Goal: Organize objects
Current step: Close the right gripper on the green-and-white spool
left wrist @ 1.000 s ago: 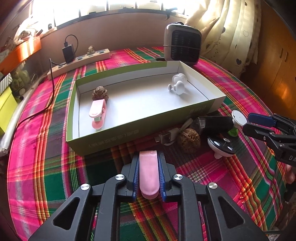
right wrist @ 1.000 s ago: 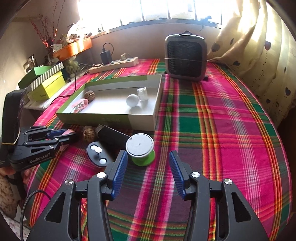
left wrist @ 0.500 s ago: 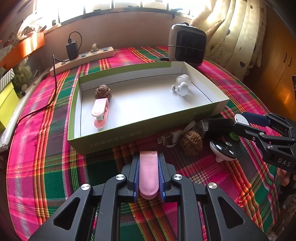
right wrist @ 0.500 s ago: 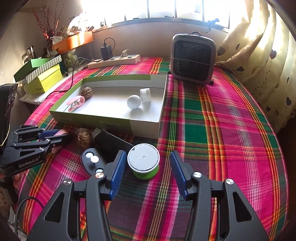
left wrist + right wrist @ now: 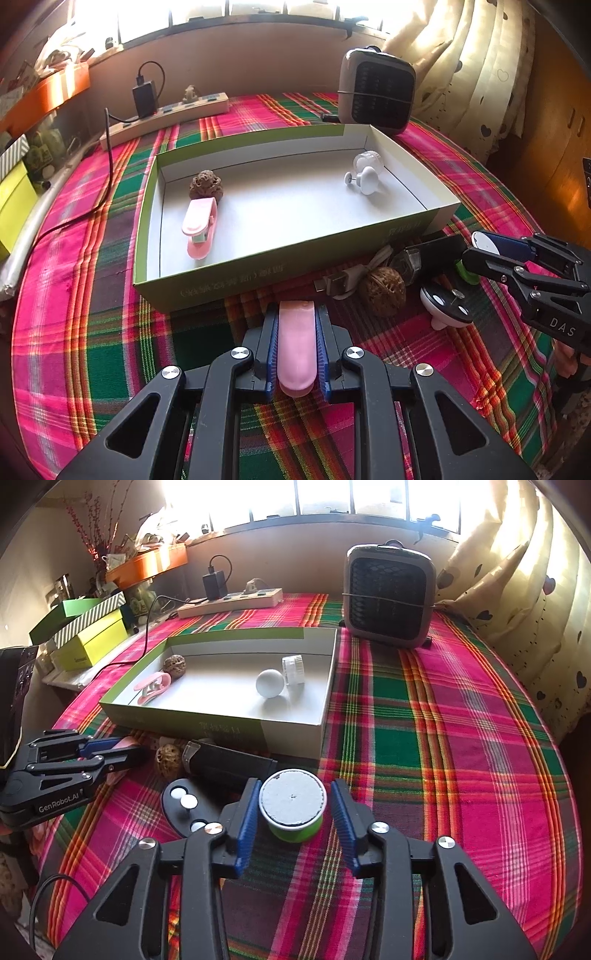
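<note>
Two tongs are working over the bench (image 5: 424, 709), which is wearing a plaid cloth. The left tongs (image 5: 296, 347) are squeezing a pink clip (image 5: 296, 350) between their blue pads and are holding it just in front of the green cardboard box (image 5: 258, 269). The right tongs (image 5: 293, 812) have just been closing around a green spool with a white top (image 5: 293, 808); the spool is sitting between the pads, but small gaps are still showing on both sides, so they are not gripping it. Inside the box a second pink clip (image 5: 199, 229) is lying next to a walnut (image 5: 206, 184), and a white knob (image 5: 365, 179) is resting beside a small clear jar (image 5: 365, 160). In front of the box another walnut (image 5: 382, 290), a black case (image 5: 229, 762) and a dark dish with white pieces (image 5: 184, 806) are lying near each other. A small heater (image 5: 388, 594) is standing behind the box.
</note>
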Available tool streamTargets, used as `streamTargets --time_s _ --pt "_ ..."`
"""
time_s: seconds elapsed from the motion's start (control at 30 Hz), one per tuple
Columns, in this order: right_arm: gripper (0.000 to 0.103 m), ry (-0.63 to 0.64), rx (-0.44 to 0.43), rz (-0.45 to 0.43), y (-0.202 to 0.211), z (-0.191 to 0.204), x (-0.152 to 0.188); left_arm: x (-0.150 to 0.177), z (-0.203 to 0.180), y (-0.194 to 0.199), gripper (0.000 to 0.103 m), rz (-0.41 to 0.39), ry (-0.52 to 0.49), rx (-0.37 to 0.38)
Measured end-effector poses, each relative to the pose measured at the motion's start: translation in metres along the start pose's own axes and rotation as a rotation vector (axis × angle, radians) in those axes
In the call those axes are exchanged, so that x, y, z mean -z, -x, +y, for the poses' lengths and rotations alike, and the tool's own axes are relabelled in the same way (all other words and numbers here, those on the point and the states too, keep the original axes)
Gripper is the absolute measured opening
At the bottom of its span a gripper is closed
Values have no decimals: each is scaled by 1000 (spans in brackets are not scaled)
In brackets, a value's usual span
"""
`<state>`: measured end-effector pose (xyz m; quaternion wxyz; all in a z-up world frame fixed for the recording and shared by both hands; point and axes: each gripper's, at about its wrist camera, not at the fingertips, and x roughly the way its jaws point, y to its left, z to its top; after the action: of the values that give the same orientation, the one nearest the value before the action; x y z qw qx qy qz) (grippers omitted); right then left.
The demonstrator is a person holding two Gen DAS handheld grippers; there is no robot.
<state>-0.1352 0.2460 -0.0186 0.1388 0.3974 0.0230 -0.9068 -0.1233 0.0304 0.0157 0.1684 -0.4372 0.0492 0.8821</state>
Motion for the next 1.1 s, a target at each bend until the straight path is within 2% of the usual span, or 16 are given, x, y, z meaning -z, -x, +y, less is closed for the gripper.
streamTargets --time_s 0.77,1.1 --pt "35 3 -6 -10 4 2 1 0 -1 -1 16 -4 -4 -9" --pt "35 4 -21 -26 12 1 0 0 -4 14 16 -41 -6 -2"
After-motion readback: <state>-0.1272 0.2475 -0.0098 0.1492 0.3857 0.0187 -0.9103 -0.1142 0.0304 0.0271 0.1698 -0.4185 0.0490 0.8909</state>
